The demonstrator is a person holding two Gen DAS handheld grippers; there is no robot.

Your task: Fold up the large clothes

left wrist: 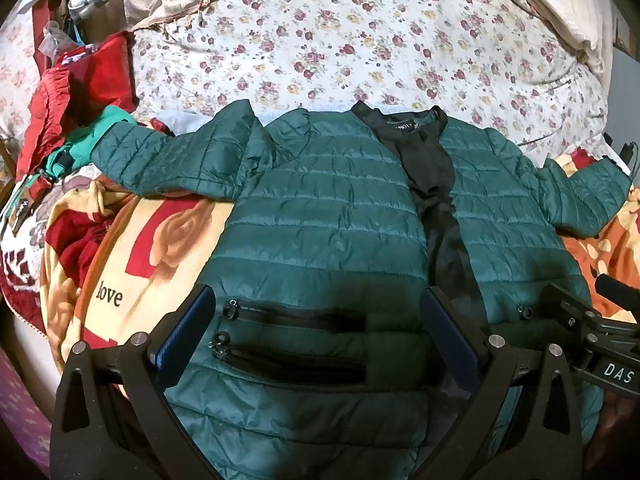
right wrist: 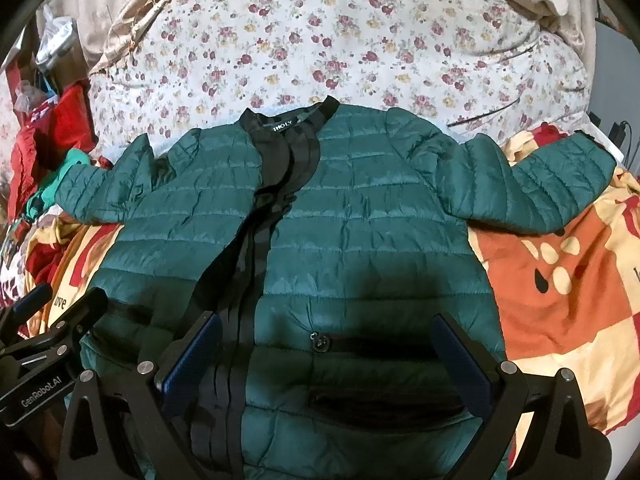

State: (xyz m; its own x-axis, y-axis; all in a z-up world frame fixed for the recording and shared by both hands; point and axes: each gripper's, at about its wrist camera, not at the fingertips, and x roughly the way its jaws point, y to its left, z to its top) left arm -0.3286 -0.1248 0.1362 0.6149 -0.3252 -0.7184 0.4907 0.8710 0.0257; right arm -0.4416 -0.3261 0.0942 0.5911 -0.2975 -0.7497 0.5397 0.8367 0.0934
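Note:
A dark green quilted jacket [left wrist: 328,216] [right wrist: 360,208] lies face up on the bed, front unzipped, black lining and collar showing, both sleeves spread out sideways. My left gripper [left wrist: 318,300] hovers open above the jacket's left front panel, over two black zip pockets [left wrist: 292,336]. My right gripper [right wrist: 326,328] hovers open above the right front panel and its zip pocket [right wrist: 360,344], the black zipper strip [right wrist: 240,280] just inside its left finger. Neither holds anything. The right gripper's body shows at the left wrist view's right edge [left wrist: 592,332]; the left one's at the right wrist view's lower left [right wrist: 44,356].
Under the jacket lies an orange, red and cream blanket [left wrist: 132,264] [right wrist: 560,280] printed "love". Beyond it spreads a floral sheet [left wrist: 340,40] [right wrist: 340,48]. Red and teal clothes [left wrist: 80,92] pile up at the left. A beige cover [left wrist: 560,8] bunches along the far edge.

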